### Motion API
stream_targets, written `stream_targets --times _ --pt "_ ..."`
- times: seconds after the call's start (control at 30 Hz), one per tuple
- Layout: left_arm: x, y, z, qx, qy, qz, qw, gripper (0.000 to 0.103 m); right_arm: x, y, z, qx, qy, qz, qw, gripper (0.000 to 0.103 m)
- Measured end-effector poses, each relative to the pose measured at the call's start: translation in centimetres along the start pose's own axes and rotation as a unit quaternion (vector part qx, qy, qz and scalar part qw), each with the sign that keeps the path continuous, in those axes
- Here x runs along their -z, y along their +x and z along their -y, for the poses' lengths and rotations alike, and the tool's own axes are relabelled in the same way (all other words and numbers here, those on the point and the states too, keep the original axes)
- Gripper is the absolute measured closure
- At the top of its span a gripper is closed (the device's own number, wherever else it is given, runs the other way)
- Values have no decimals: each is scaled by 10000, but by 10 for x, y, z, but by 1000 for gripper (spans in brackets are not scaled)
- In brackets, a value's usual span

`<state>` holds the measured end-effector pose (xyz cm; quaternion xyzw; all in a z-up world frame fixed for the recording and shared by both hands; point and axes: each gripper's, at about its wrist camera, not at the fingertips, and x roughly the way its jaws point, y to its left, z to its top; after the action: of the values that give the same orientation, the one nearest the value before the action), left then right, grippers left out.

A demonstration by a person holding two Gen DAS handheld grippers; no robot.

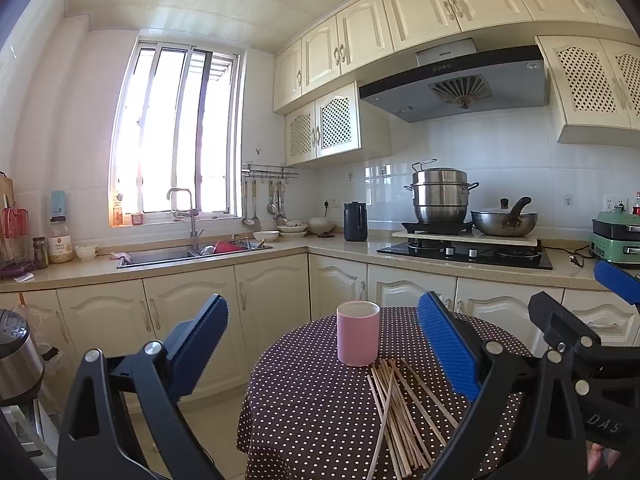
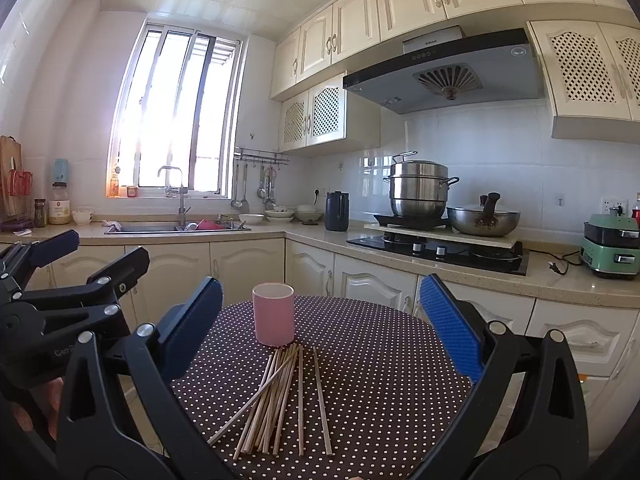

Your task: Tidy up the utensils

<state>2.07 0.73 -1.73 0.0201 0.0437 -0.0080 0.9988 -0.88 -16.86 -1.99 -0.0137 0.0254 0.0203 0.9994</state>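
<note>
A pink cup [image 1: 357, 333] stands upright on a round table with a brown polka-dot cloth [image 1: 312, 400]. A loose pile of wooden chopsticks [image 1: 404, 412] lies just in front of the cup. In the right wrist view the cup [image 2: 274, 313] and chopsticks [image 2: 280, 396] sit between the fingers' lines of sight. My left gripper [image 1: 324, 348] is open and empty, held above the table's near edge. My right gripper [image 2: 320, 332] is open and empty too. The right gripper's blue fingers [image 1: 616, 282] show at the right of the left wrist view.
Cream cabinets [image 1: 192, 320] stand behind the table. The counter holds a sink [image 1: 192, 254], a black kettle [image 1: 355, 222], a stove with steel pots [image 1: 440, 196] and a green appliance [image 1: 616, 236]. A steel appliance [image 1: 16, 356] stands at the far left.
</note>
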Motion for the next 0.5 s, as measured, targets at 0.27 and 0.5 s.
stream_targets --times 0.27,0.5 --pt "10 24 7 -81 92 -259 9996 9 12 24 -3 -135 -56 -358 9993 6" --pt "24 54 11 -38 188 -591 9981 9 23 46 -3 -31 -107 -598 9981 6"
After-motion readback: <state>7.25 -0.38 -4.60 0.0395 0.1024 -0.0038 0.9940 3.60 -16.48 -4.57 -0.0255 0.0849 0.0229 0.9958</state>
